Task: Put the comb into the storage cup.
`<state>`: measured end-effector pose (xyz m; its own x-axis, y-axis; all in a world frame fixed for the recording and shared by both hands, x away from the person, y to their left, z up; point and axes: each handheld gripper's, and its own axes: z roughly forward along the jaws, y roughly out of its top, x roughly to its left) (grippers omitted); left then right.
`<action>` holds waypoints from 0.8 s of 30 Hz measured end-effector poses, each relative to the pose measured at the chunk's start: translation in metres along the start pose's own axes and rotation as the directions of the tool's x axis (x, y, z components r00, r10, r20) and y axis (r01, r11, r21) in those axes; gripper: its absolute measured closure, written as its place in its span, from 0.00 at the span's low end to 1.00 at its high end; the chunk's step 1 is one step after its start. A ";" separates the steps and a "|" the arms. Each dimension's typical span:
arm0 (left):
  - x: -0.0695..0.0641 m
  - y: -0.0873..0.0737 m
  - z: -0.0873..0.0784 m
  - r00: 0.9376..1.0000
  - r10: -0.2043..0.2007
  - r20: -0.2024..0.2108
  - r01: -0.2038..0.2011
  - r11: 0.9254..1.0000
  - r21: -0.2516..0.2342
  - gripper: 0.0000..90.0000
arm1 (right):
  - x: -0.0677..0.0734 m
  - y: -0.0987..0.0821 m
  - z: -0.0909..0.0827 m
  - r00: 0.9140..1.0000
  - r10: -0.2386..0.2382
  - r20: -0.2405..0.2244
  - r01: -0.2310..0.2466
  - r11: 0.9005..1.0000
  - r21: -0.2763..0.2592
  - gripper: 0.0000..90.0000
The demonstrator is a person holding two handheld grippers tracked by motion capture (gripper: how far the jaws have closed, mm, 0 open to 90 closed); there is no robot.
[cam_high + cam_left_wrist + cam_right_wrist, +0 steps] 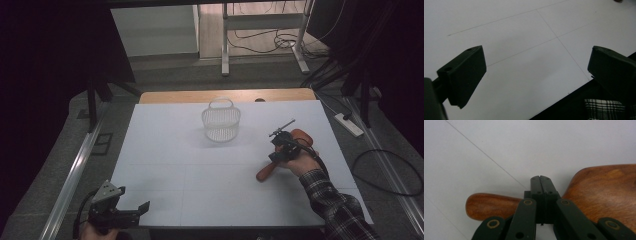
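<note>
Left hand-held gripper (131, 214) held low at the near left corner of the white surface (165, 165), jaws spread wide apart with nothing between them. In the left gripper view (536, 70), bare white sheet with thin pencil lines between the two black jaws, and a strip of plaid sleeve (604, 108) at the lower right, beyond the surface's near edge.

Right hand-held gripper (281, 134) held over the right half of the surface, gripped by a hand (300, 161) in a plaid sleeve (335, 205). In the right gripper view (541, 181), jaws pressed flat together, clamped on nothing, tips poised just above a wooden spatula (604, 187) lying on the surface. Rounded handle end to the left of the jaws, broad blade to the right, narrow middle hidden behind the linkage. From the high view, wooden spatula (265, 171) lying slantwise under the hand, handle end toward the near side, blade end past the gripper.

White mesh basket (221, 122) with a loop handle standing upright toward the far middle of the surface, well apart from both grippers.
</note>
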<state>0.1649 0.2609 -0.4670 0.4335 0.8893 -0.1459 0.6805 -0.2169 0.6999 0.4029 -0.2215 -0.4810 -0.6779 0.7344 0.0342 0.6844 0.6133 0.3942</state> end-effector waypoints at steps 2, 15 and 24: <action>0.000 0.000 0.000 1.000 -0.001 0.000 0.001 1.000 0.000 0.03 | 0.001 -0.002 0.000 1.000 -0.004 0.001 0.004 1.000 0.001 0.99; 0.000 0.000 0.000 1.000 -0.001 0.001 0.001 1.000 -0.001 0.03 | 0.002 -0.024 -0.004 1.000 -0.004 -0.012 0.005 0.999 0.037 0.99; 0.000 0.000 0.000 1.000 -0.003 0.000 0.003 1.000 -0.001 0.03 | -0.011 -0.049 -0.015 1.000 0.030 -0.005 -0.030 0.999 0.034 0.99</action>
<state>0.1648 0.2613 -0.4670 0.4311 0.8901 -0.1479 0.6813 -0.2136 0.7002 0.3726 -0.2634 -0.4866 -0.6582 0.7511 0.0511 0.7133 0.6004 0.3617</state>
